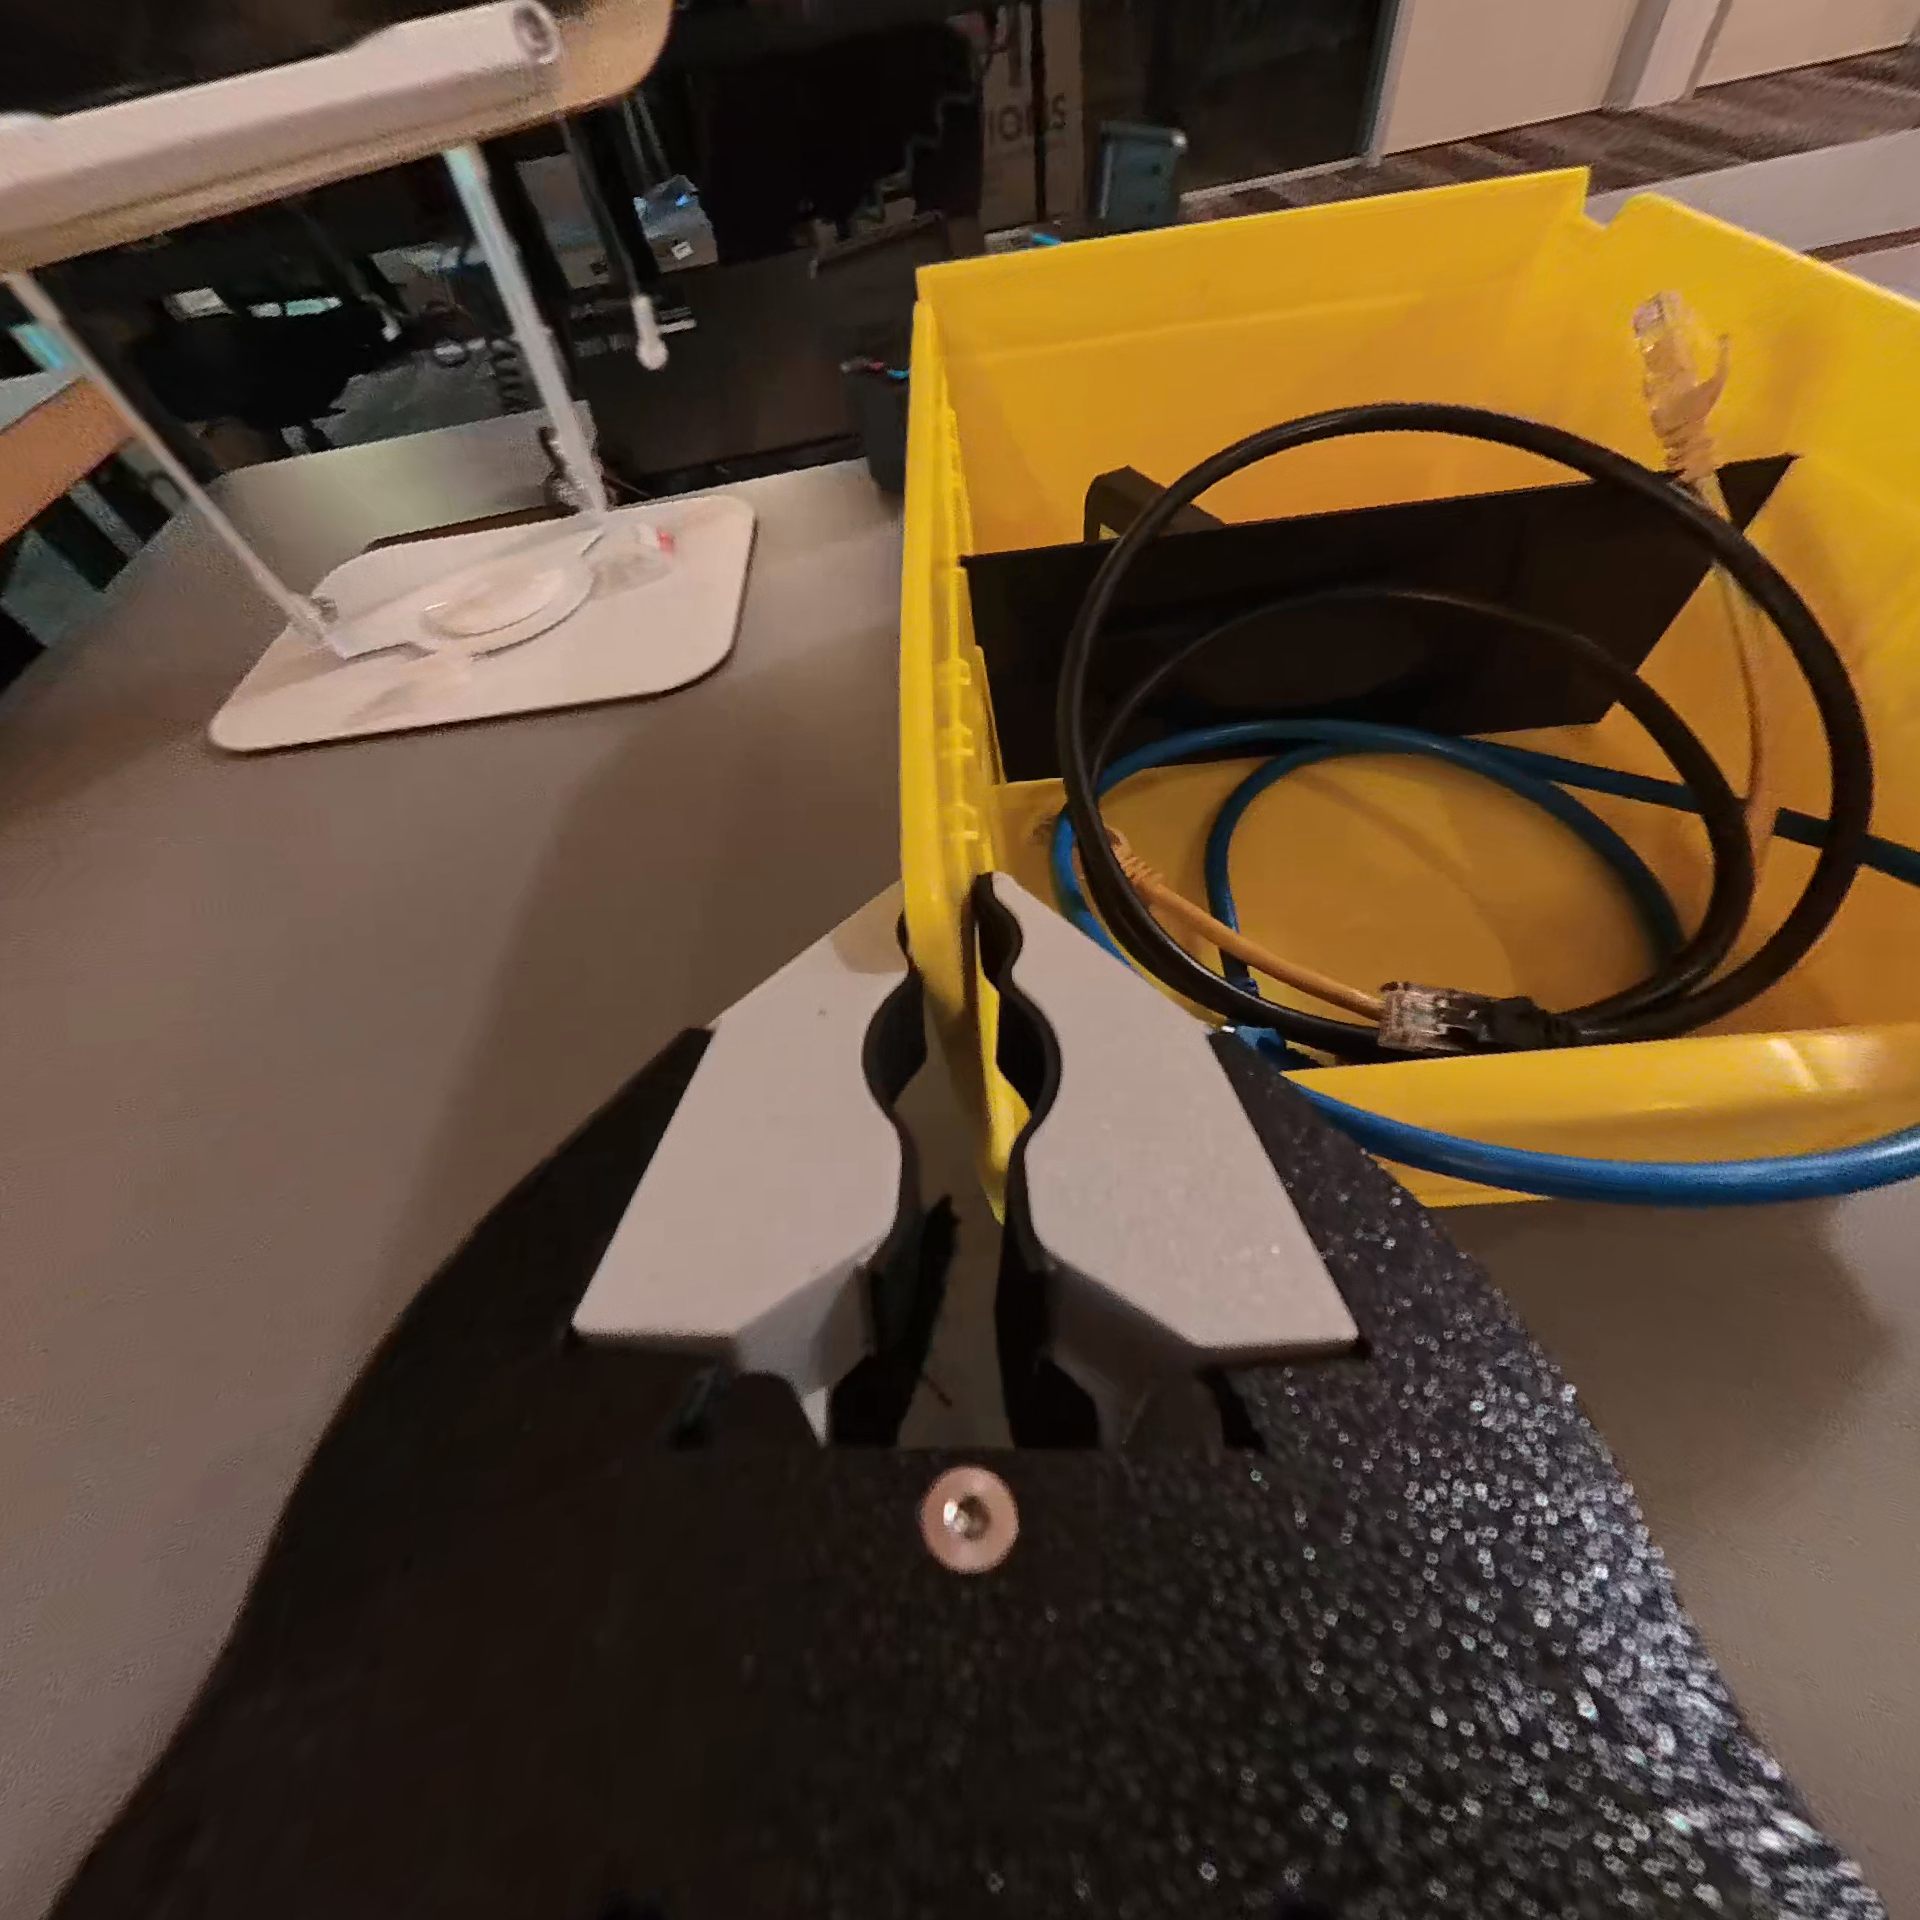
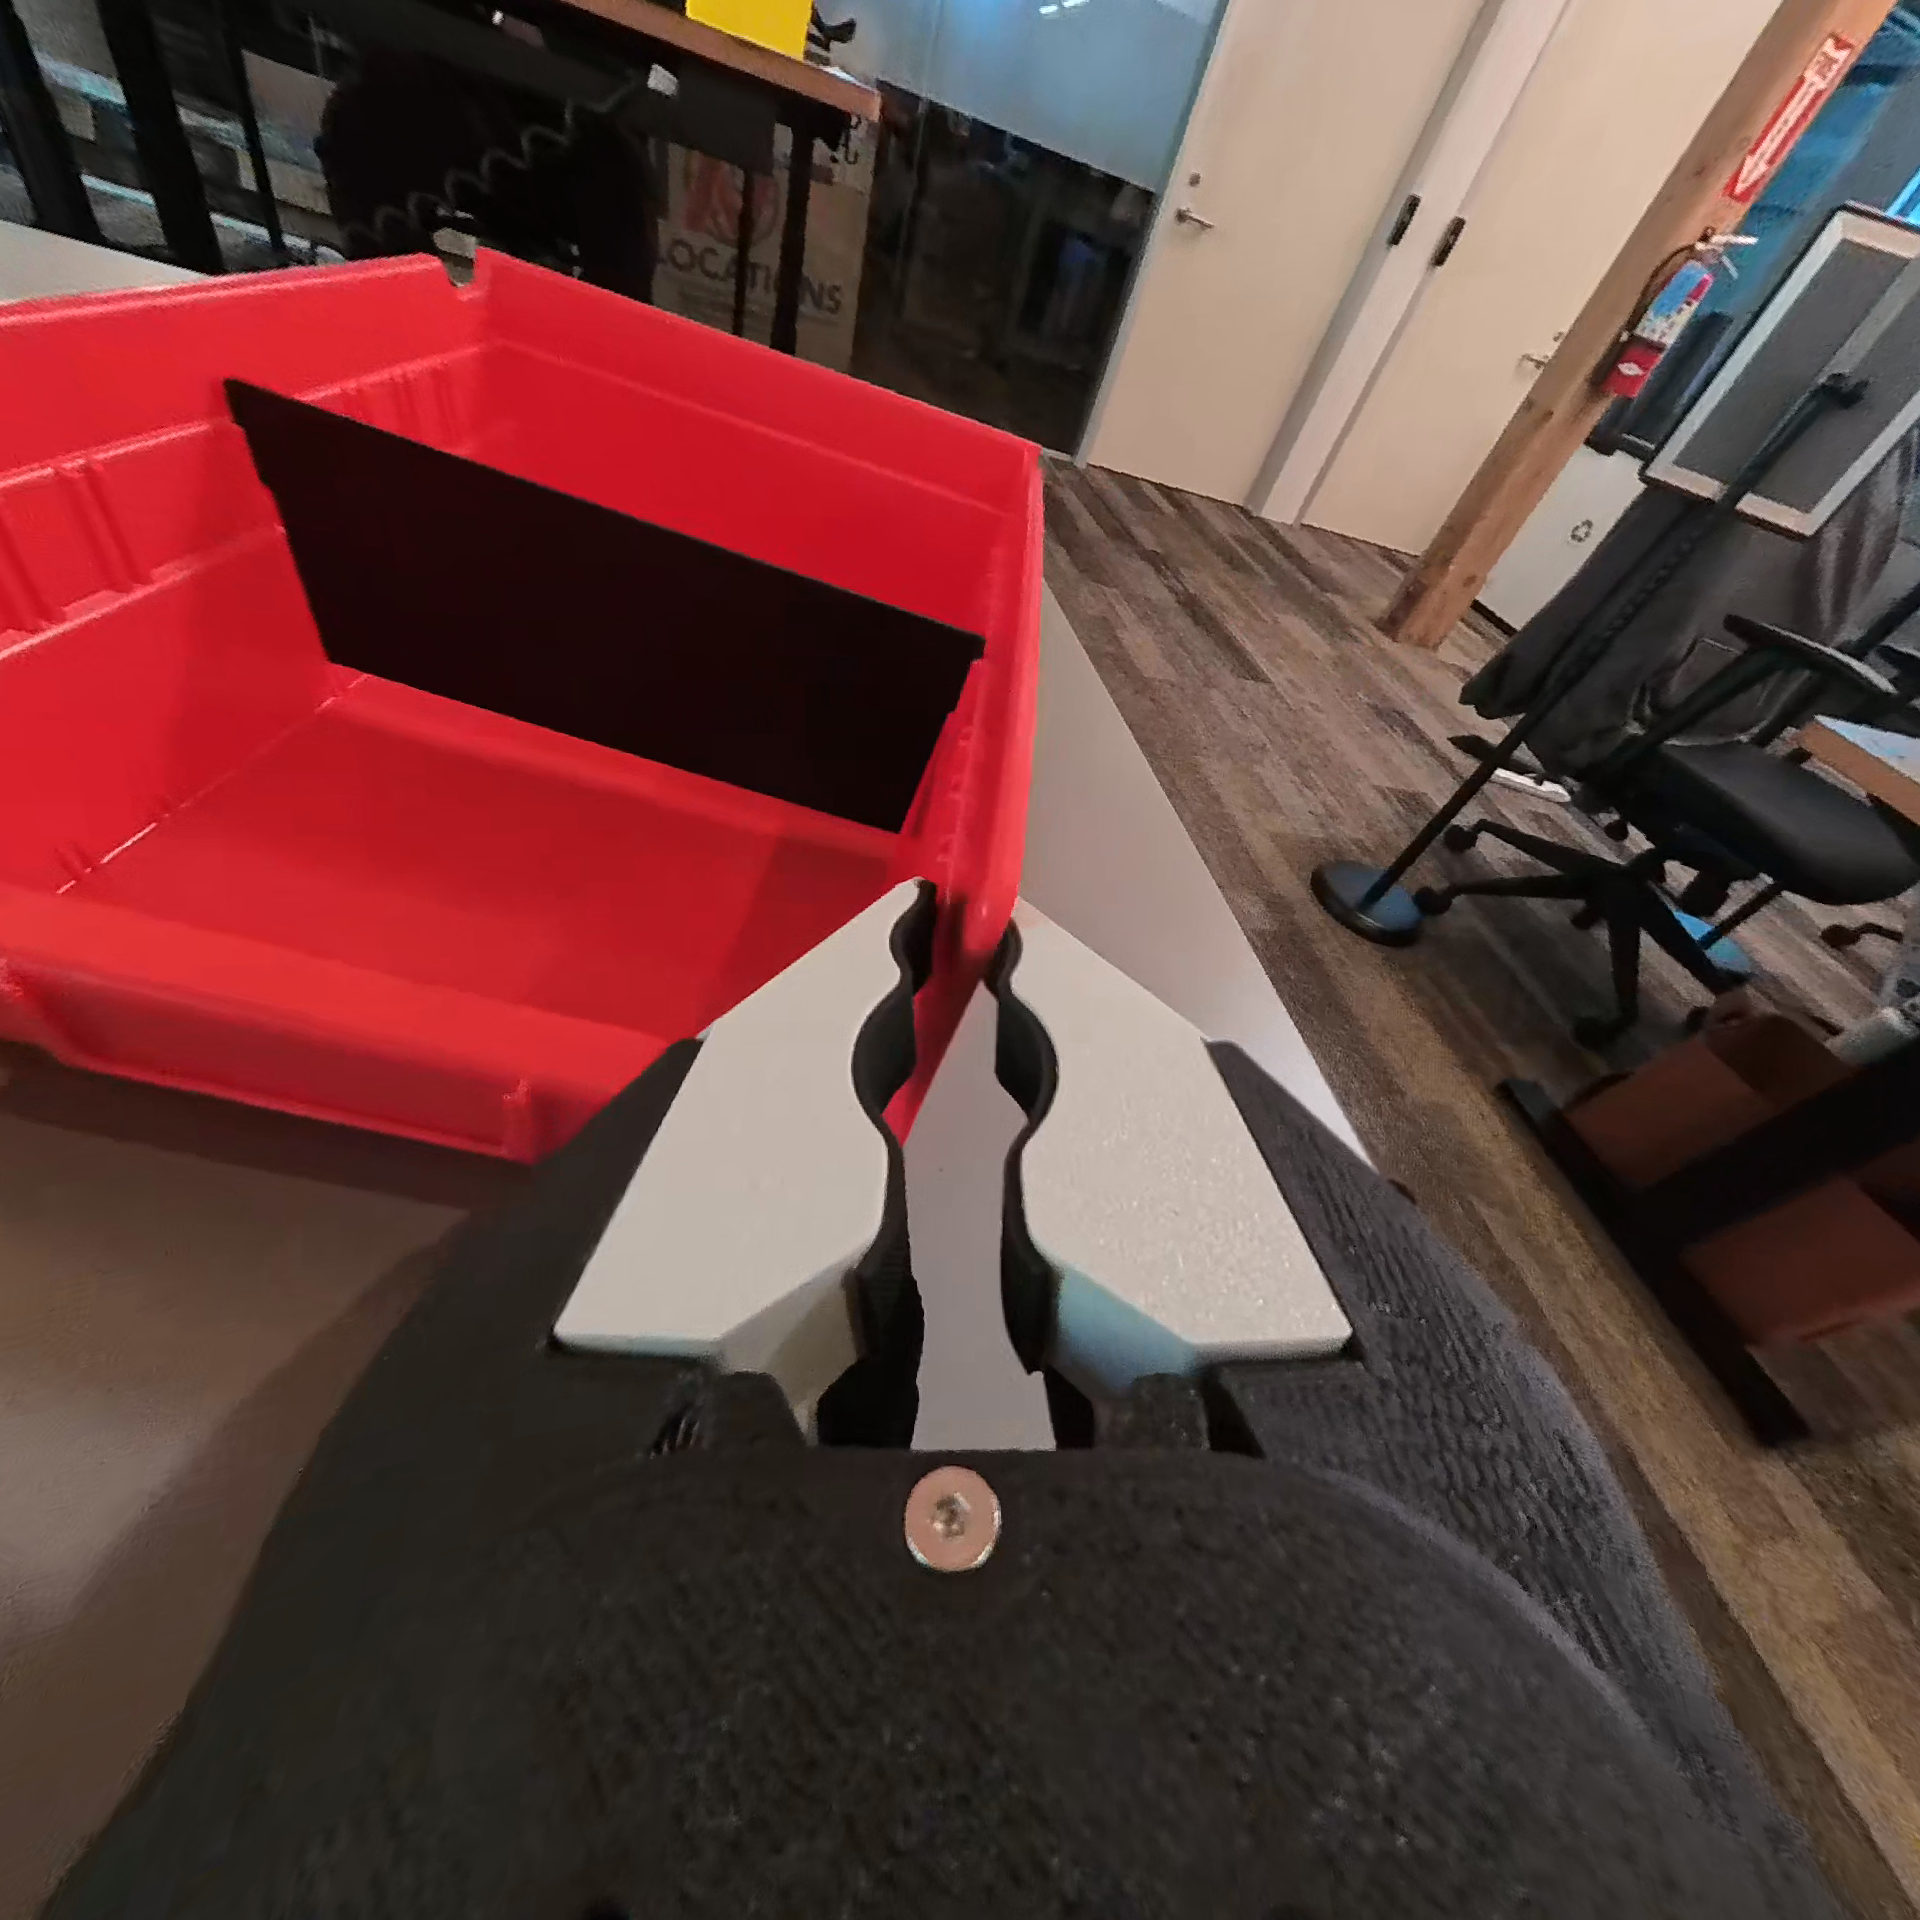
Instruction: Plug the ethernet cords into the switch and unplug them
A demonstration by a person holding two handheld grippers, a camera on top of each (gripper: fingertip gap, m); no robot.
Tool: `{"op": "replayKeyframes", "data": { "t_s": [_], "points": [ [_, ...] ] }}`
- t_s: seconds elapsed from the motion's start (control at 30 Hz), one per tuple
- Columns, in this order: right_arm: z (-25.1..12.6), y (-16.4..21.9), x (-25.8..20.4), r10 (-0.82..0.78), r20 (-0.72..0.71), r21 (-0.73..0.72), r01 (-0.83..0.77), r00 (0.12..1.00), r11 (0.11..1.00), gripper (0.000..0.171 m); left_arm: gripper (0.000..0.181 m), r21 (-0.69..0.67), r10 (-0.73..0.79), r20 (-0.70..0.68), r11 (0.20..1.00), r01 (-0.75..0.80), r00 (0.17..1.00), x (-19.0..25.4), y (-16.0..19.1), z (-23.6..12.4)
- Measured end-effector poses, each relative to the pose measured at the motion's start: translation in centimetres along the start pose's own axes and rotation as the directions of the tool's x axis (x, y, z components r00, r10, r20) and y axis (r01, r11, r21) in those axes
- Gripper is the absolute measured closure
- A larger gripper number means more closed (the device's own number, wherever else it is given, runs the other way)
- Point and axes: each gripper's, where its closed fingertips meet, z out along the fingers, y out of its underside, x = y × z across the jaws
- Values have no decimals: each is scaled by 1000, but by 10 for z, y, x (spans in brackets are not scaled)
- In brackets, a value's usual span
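Note:
In the left wrist view a yellow bin (image 1: 1247,343) holds a coiled black ethernet cord (image 1: 1455,431), a blue cord (image 1: 1558,1174) that hangs over the front rim, and a yellow cord (image 1: 1278,971) with one clear plug standing up at the back (image 1: 1678,364). My left gripper (image 1: 945,914) is shut on the bin's left wall near its front corner. In the right wrist view my right gripper (image 2: 964,914) is shut on the right wall of an empty red bin (image 2: 416,831). No switch is in view.
Each bin has a black divider across it, in the yellow bin (image 1: 1351,582) and in the red bin (image 2: 623,613). A white lamp stand base (image 1: 499,644) sits on the grey table to the left. The table edge (image 2: 1122,831) runs just right of the red bin, with an office chair (image 2: 1714,821) beyond. One gripper's finger ends stand about 65 cm off the other's.

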Motion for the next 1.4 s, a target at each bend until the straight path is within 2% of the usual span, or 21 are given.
{"op": "replayKeyframes", "data": {
  "t_s": [0.07, 0.23, 0.4, 0.57, 0.63, 0.73, 0.83, 0.93, 0.97, 1.03, 1.1, 1.2, 1.27, 1.3, 1.4],
  "points": [
    [0, 0, 5, -45, -3, 1, 45, 999, 999, 162, 177, 2, -42, 0, 999, 42, 999, -15, 5, -8],
    [0, -3, 29, -81, -32, 2, 81, 996, 997, 157, 179, 51, -330, -84, 941, 335, 940, -56, 19, -29],
    [-8, -7, 41, -43, -41, 24, 44, 998, 999, 157, 176, 71, -314, 73, 948, 309, 947, -100, 33, -51],
    [-31, -46, 23, 17, 4, 157, -17, 1000, 987, 158, 172, 84, -275, 215, 961, 263, 937, -127, 38, -65],
    [-40, -70, -4, -7, 82, 231, -12, 997, 973, 158, 168, 97, -270, 232, 962, 254, 934, -131, 39, -68],
    [-55, -102, -72, -75, 296, 332, -29, 952, 943, 159, 162, 166, -287, 210, 952, 255, 934, -132, 27, -74],
    [-79, -120, -155, -137, 559, 382, -107, 818, 918, 158, 146, 267, -282, 231, 939, 218, 931, -135, -6, -92],
    [-98, -121, -228, -200, 724, 407, -174, 661, 897, 158, 144, 285, -165, 260, 955, 88, 951, -130, -47, -99],
    [-103, -118, -250, -243, 752, 423, -165, 613, 891, 158, 144, 261, -104, 235, 964, 40, 966, -122, -61, -93],
    [-107, -116, -281, -340, 741, 501, -141, 579, 854, 158, 143, 157, 7, 143, 987, -29, 990, -106, -82, -69],
    [-109, -120, -299, -423, 682, 605, -135, 597, 785, 160, 144, -17, 27, 49, 1000, -26, 998, -100, -89, -37],
    [-106, -121, -318, -491, 602, 701, -124, 629, 702, 162, 145, -232, -8, -40, 973, -1, 999, -101, -87, 17],
    [-92, -107, -332, -520, 596, 690, -59, 612, 722, 163, 141, -386, -95, -127, 922, 40, 987, -94, -74, 49],
    [-83, -104, -332, -506, 587, 663, -16, 632, 749, 163, 139, -471, -143, -143, 880, 59, 979, -93, -62, 63],
    [-83, -109, -324, -477, 581, 667, -49, 660, 744, 165, 131, -688, -173, -102, 724, 57, 980, -99, -18, 90]
  ]
}}
